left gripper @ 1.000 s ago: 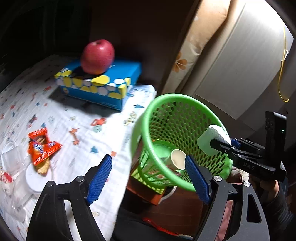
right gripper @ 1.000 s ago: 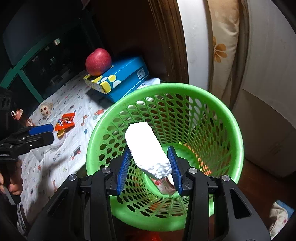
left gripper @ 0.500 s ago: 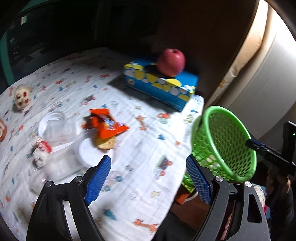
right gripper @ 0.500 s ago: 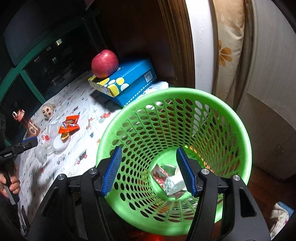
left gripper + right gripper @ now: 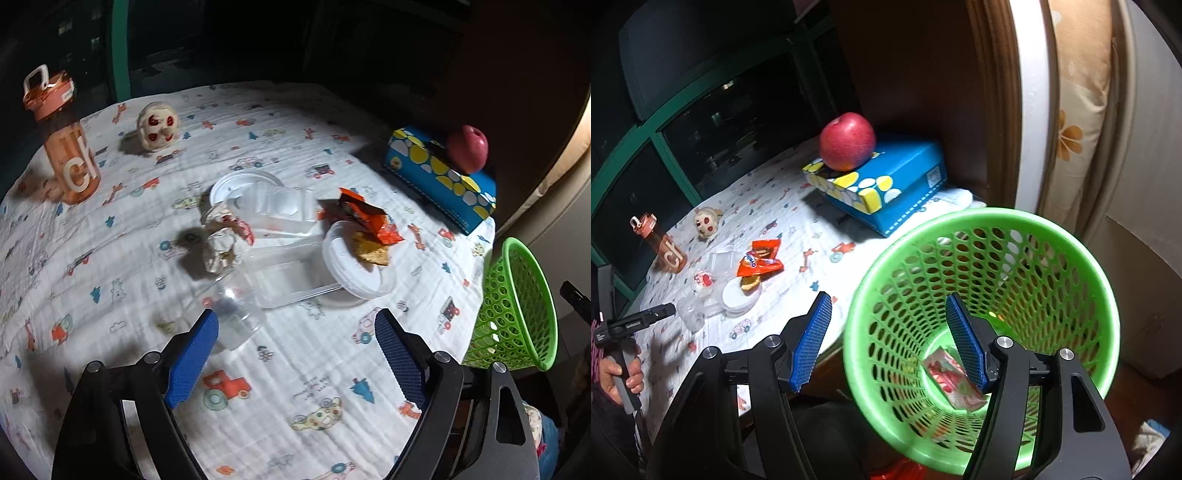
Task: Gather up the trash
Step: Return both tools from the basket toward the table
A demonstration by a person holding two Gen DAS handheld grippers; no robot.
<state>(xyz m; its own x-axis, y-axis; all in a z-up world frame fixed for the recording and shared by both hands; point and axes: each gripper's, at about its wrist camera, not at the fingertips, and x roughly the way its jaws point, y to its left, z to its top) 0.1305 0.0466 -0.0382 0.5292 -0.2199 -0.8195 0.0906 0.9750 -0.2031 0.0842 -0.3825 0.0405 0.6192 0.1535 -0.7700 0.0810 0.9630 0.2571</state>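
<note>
The left tool (image 5: 295, 354) stood wide and empty, its blue pads apart above the patterned cloth of the bench (image 5: 295, 398). Just ahead of its left pad lay a clear plastic cup (image 5: 236, 321) on its side; beyond that, a clear plastic tray (image 5: 291, 277) touched a crumpled wrapper (image 5: 225, 240) on the left and a white lid (image 5: 354, 273) on the right, which carried a biscuit piece and an orange snack packet (image 5: 369, 218). Farther ahead stood an orange water bottle (image 5: 66, 140) at far left, a small toy head (image 5: 159, 125), and at far right a blue tissue box (image 5: 439, 181) bearing a red apple (image 5: 467, 147).

The right tool (image 5: 886, 343) was likewise wide and empty, held over the near rim of the green basket (image 5: 1082, 288), which sat off the bench edge. A crumpled wrapper lay at the basket's bottom, just beyond the right pad.

Judged step: between deposits, with the left tool lined up on the trash cluster. The next move would call for lowering the left tool over the nearest piece, probably the cup, and closing gently, since thin clear plastic is likely to deform or slip.
</note>
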